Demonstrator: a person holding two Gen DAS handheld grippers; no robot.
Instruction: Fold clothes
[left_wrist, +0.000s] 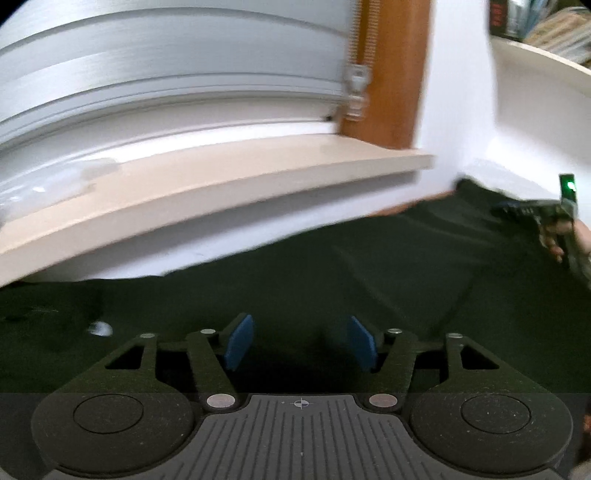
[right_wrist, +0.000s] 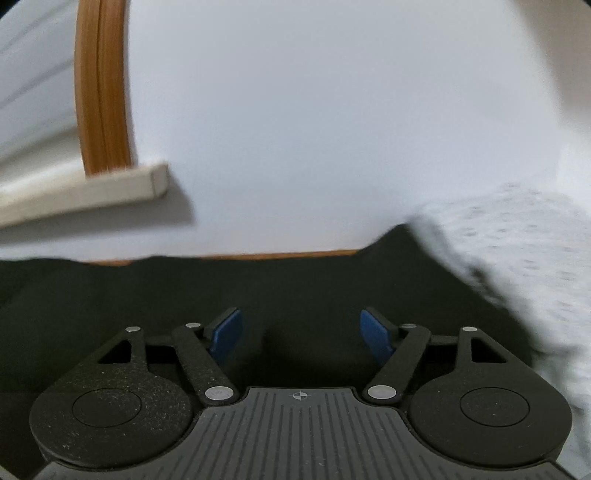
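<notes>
A dark green garment (left_wrist: 332, 266) lies spread just ahead of and beneath both grippers. The left gripper (left_wrist: 301, 343) and right gripper (right_wrist: 301, 334) hover over it with jaws wide and empty, probably placed to take an edge. A white knitted cloth (right_wrist: 517, 258) lies to the right gripper's right.

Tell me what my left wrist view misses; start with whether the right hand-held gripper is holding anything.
Observer: No. The right hand-held gripper is open, with nothing between its blue pads, above the dark garment.
Operator: Report anything lying beside it.
Observer: A pale speckled fabric lies over the garment's right side; your view doesn't show it.
Operator: Say where the garment's far edge ends.
Observer: At a strip of wooden edge below the white wall.
</notes>
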